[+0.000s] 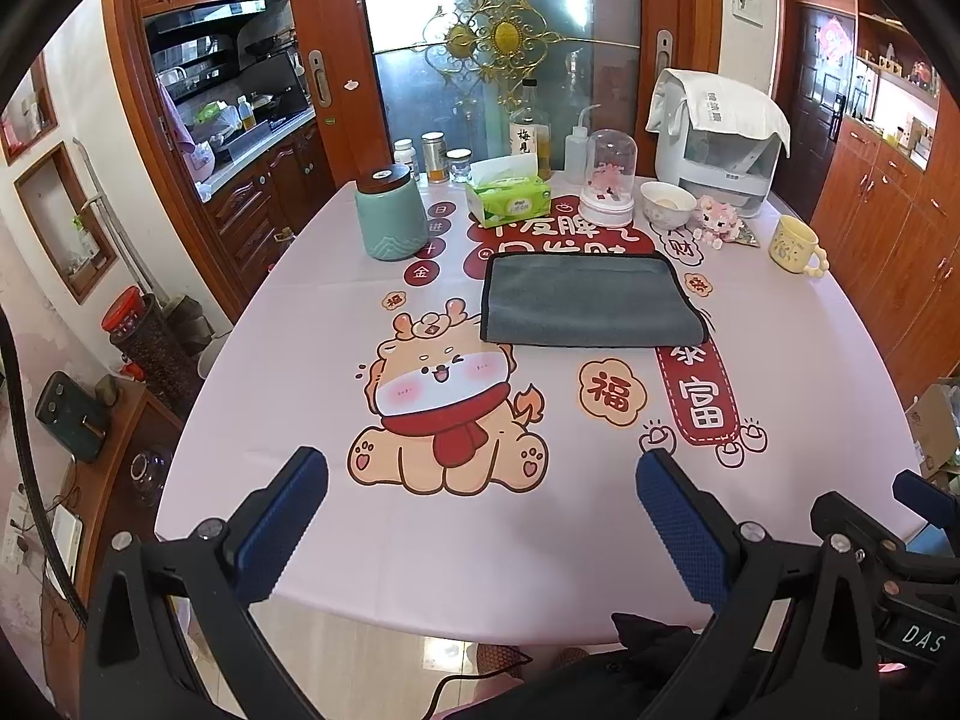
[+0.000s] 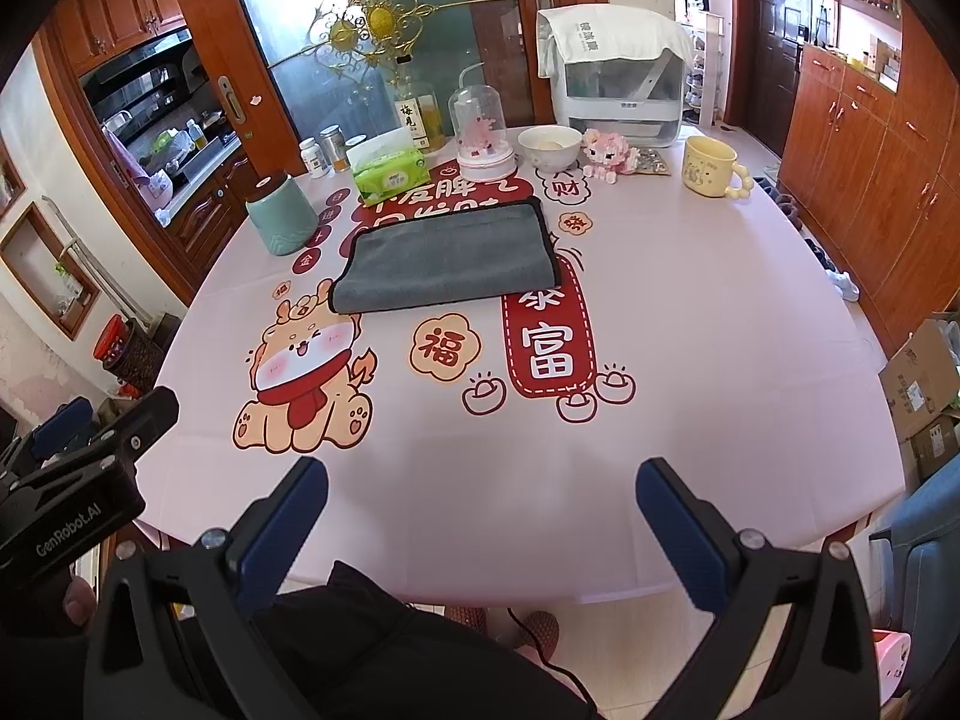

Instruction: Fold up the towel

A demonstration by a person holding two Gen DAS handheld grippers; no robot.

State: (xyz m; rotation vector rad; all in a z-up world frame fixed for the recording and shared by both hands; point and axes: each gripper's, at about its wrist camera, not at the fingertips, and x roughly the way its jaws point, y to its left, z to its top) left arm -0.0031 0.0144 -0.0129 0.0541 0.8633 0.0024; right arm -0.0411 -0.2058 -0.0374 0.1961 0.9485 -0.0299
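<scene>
1 grey towel (image 1: 591,300), soft microfibre w/ dark stitched edge, rectangular, folded flat, lying mid-desk (image 1: 480,540) on glossy pink printed cloth. Left hand-held gripper (image 1: 480,516) and right hand-held gripper (image 2: 480,525) both hovering at near edge, blue textured pads spread apart, gripping nothing. 1 yellow ceramic mug (image 1: 795,245), 1 teal ribbed canister (image 1: 389,213) sitting at back.

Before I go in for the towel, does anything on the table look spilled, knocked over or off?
Nothing stands out. The grey towel lies flat on the tablecloth, apparently already doubled over, slightly askew in the right wrist view. Both the left gripper and right gripper are open and empty, well short of it.
</scene>
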